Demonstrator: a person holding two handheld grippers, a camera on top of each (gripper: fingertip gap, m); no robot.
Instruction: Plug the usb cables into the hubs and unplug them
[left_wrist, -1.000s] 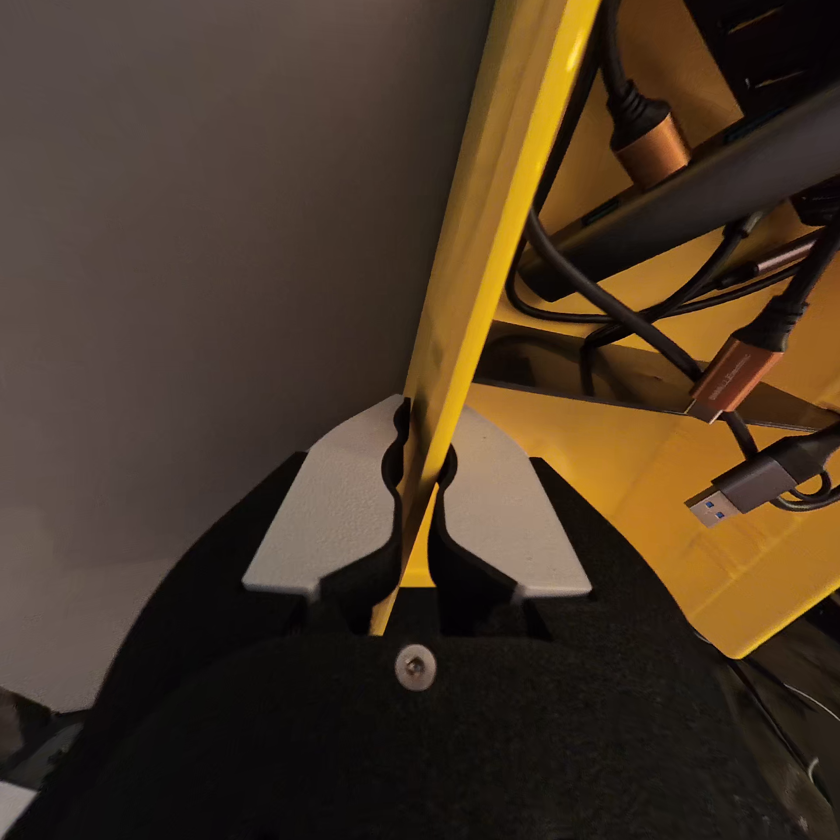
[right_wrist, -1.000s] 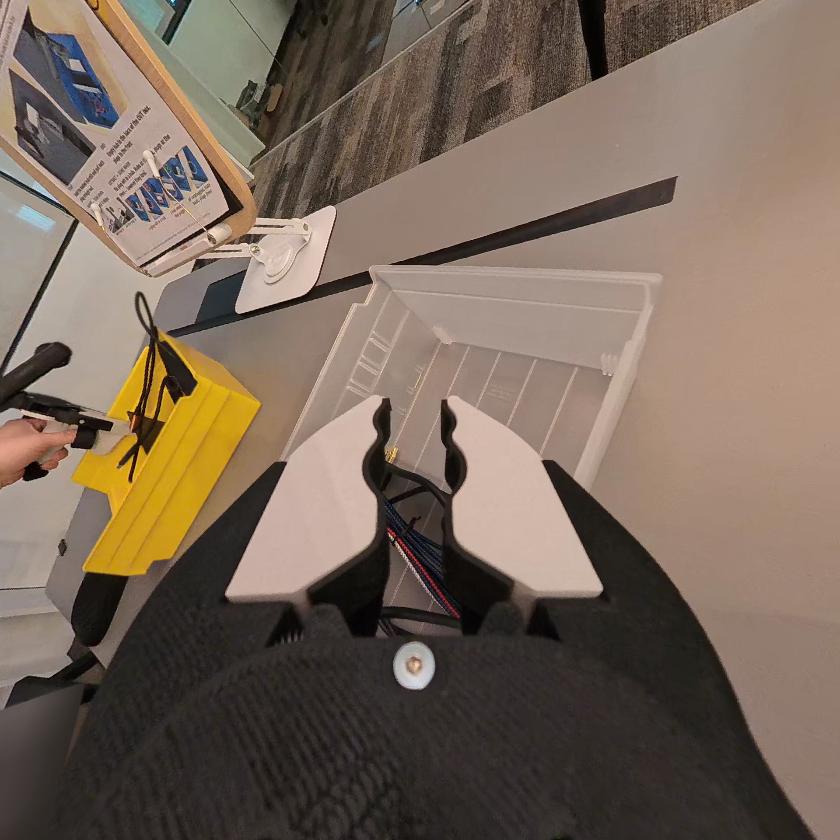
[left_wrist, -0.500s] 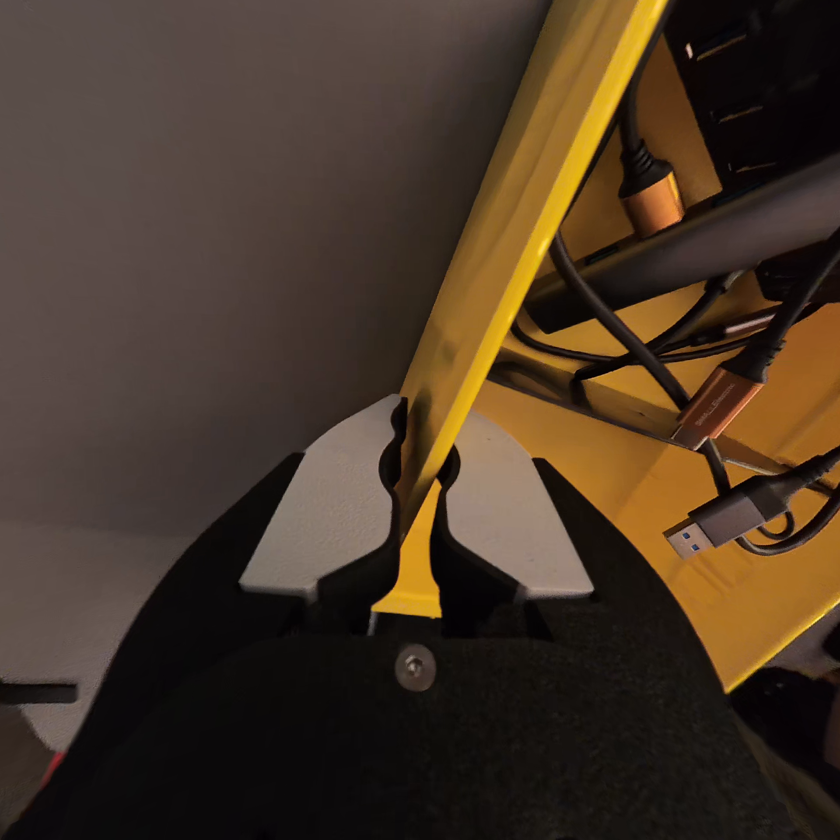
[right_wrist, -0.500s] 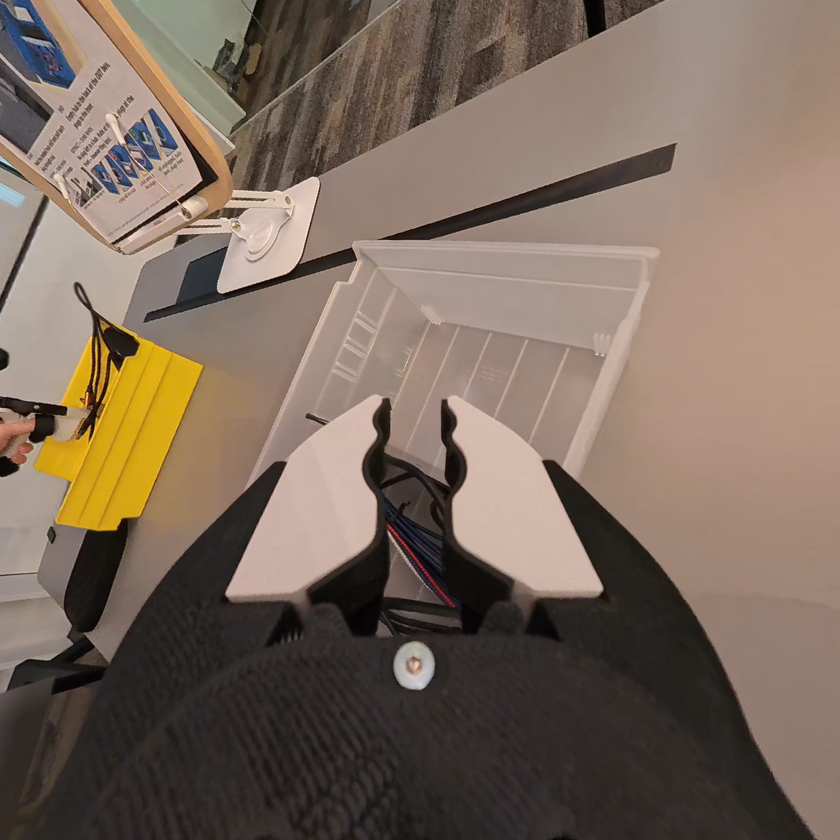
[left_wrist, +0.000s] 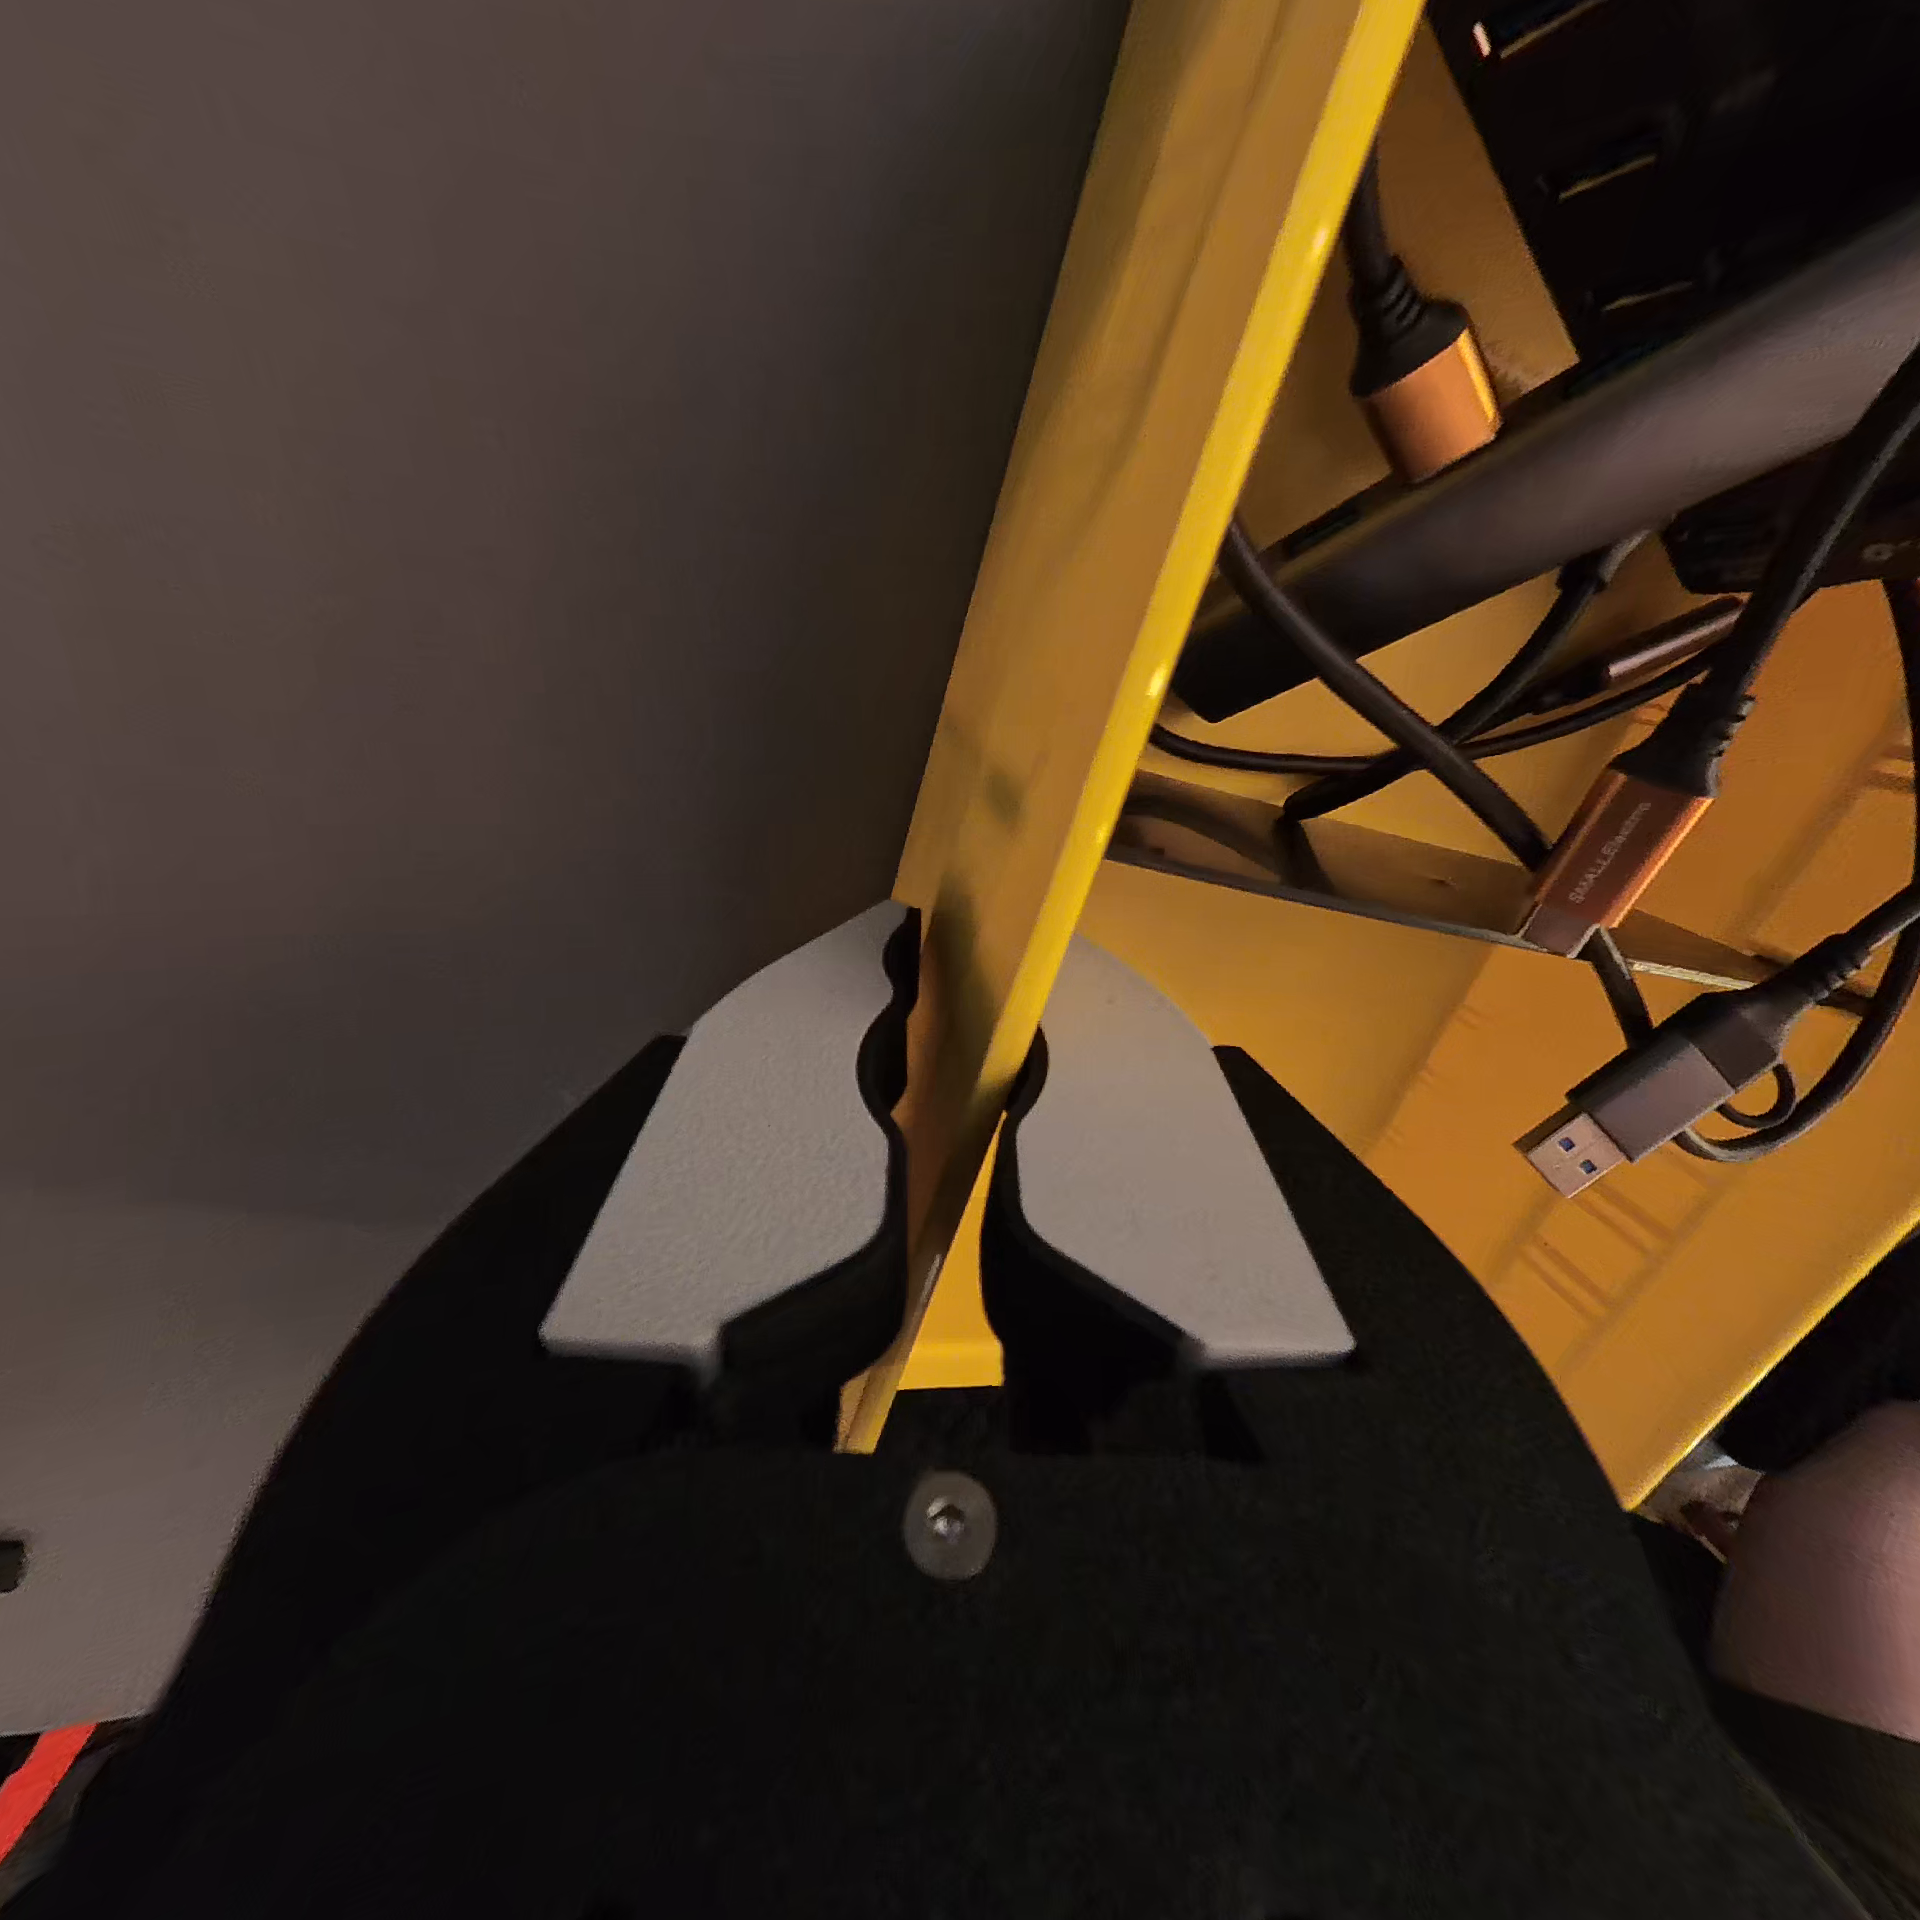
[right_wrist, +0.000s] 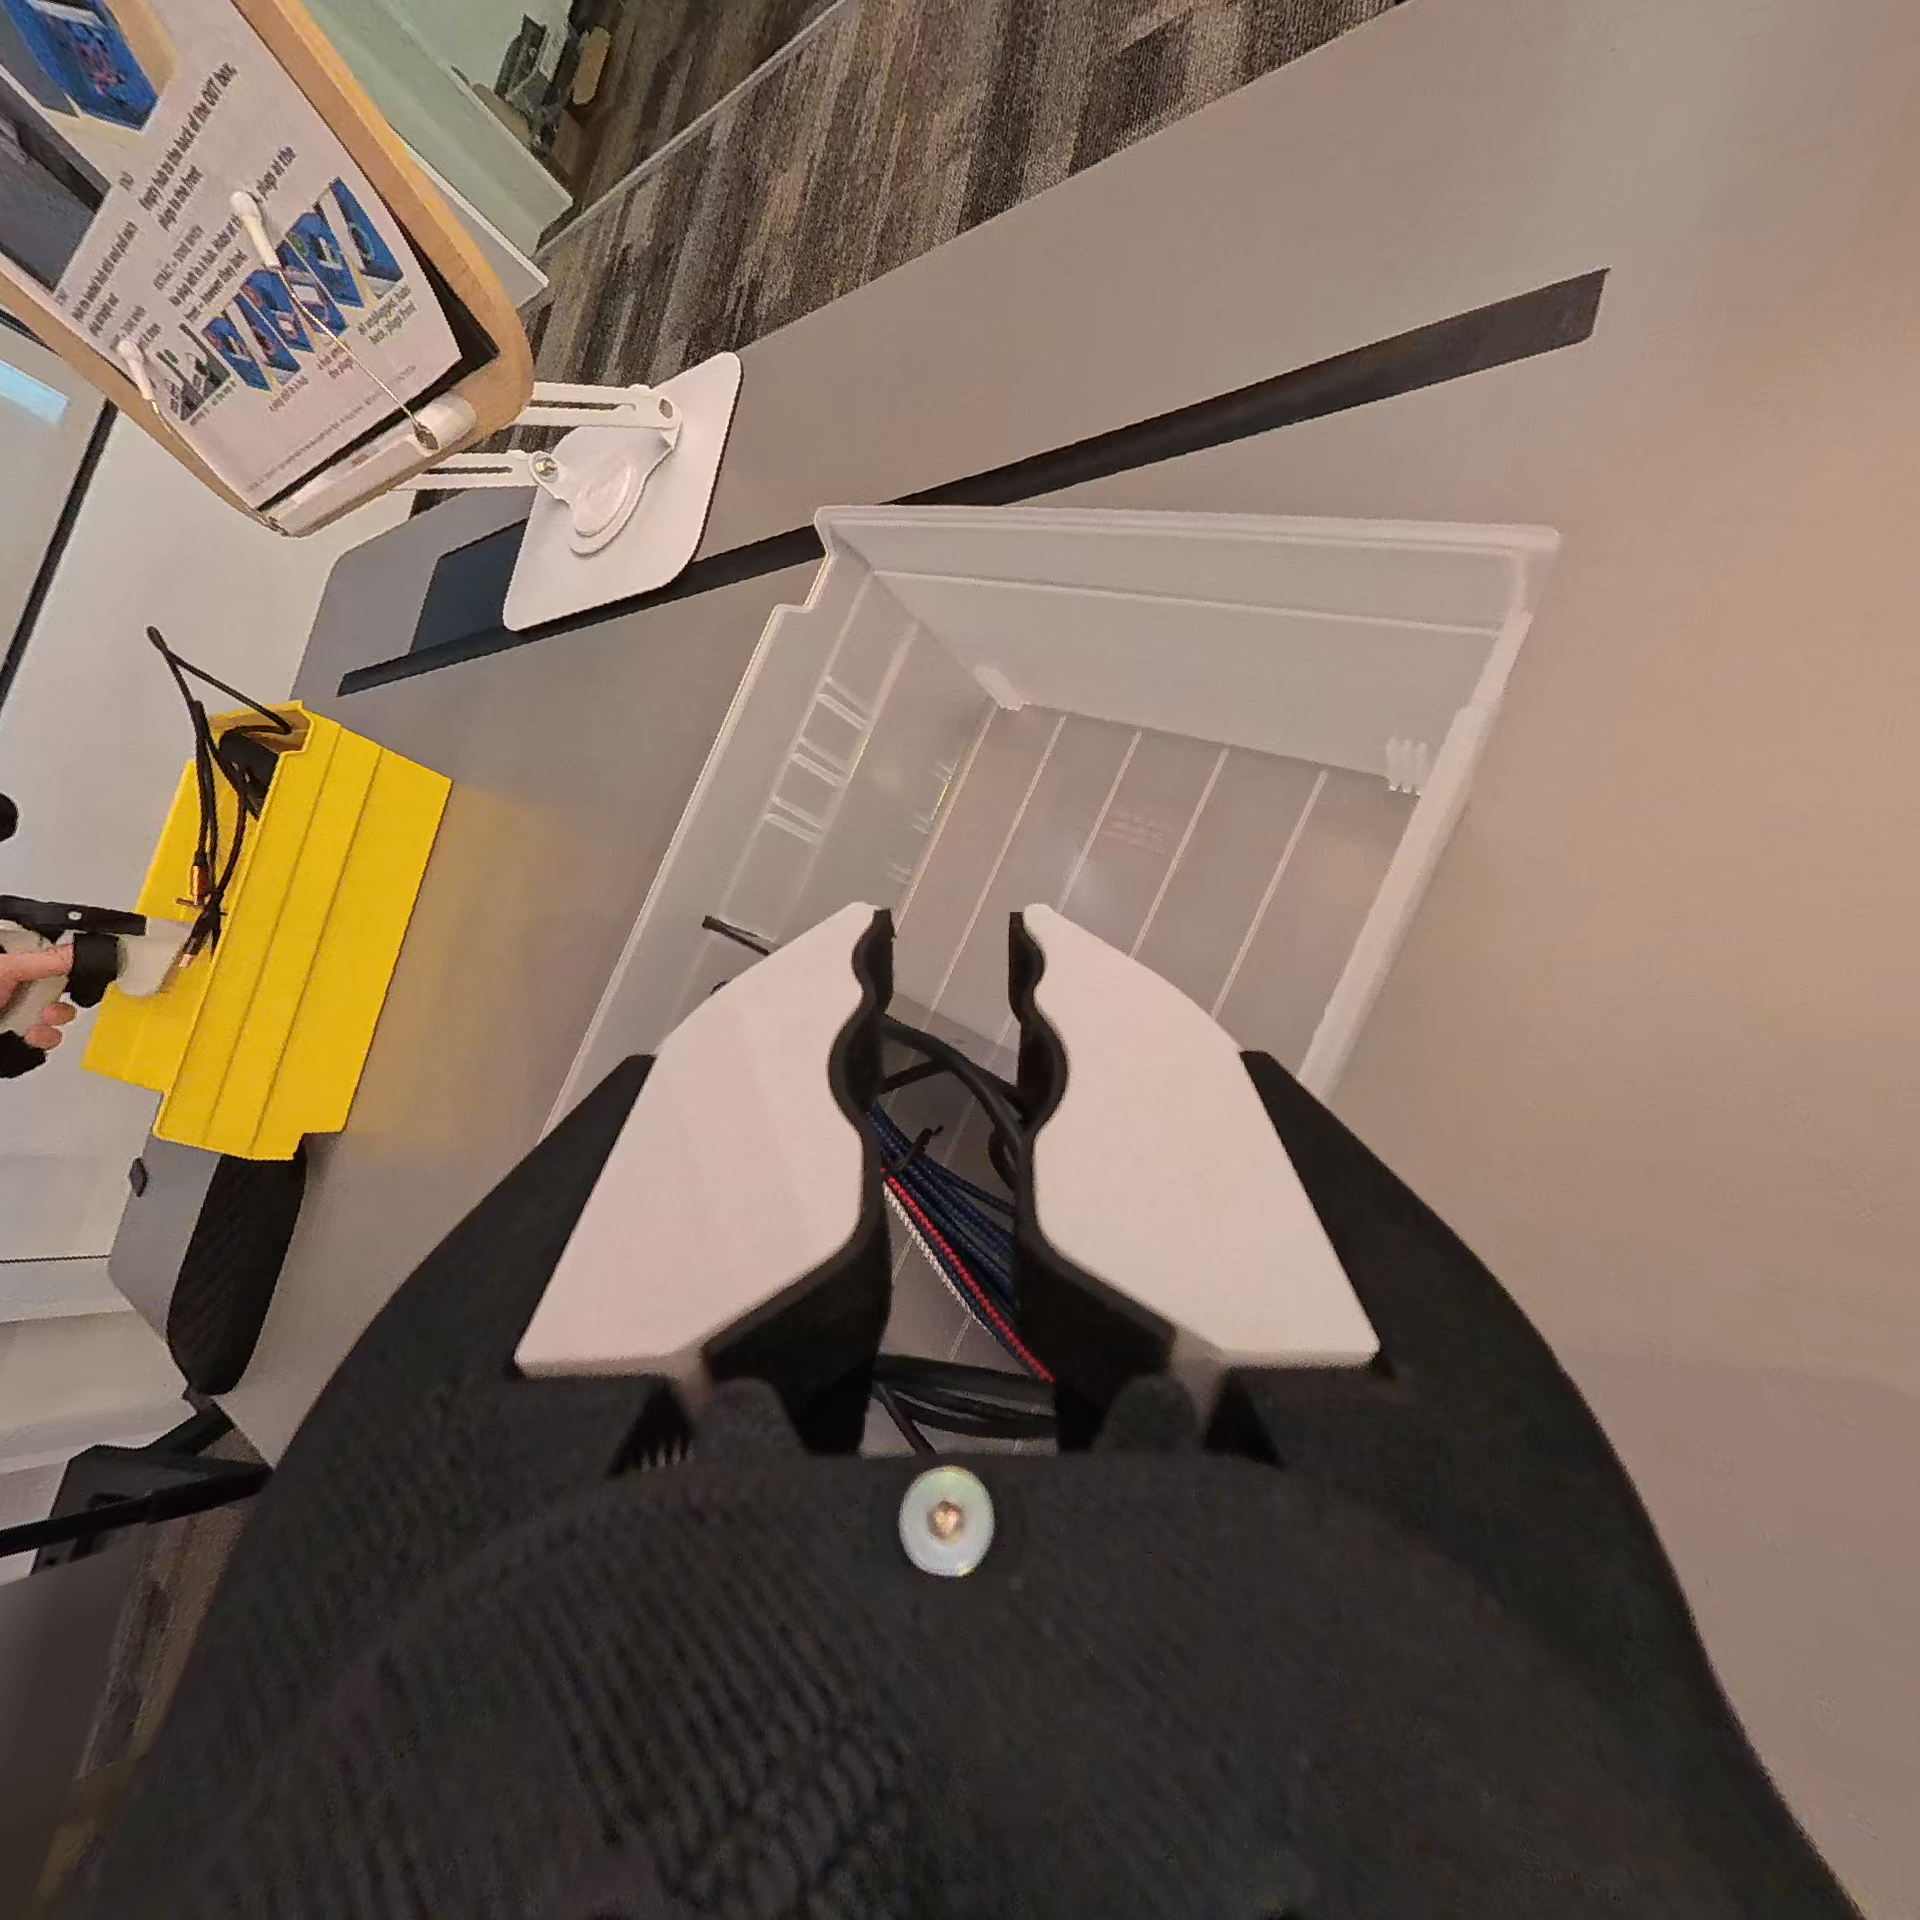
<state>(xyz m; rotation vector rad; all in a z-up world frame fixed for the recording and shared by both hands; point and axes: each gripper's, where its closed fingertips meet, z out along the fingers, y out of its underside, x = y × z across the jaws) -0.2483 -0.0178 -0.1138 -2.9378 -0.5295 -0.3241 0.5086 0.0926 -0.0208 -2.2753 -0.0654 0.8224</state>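
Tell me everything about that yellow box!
The yellow box looks like smooth plastic with stepped, ribbed sides. It lies tipped on the grey table, beside a clear bin. Black cables, orange plugs and a dark hub sit inside. The left hand-held gripper pinches its wall.

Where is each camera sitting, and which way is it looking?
Left wrist view: it sits on the left tongs, looking along them into the yellow bin of hubs and cables; the tongs pinch the bin's wall.
Right wrist view: it sits on the right tongs, looking down at the white tray on the grey table; the tongs are open and empty.
Both views share the yellow bin; the right view also shows the left tongs and a hand at it.
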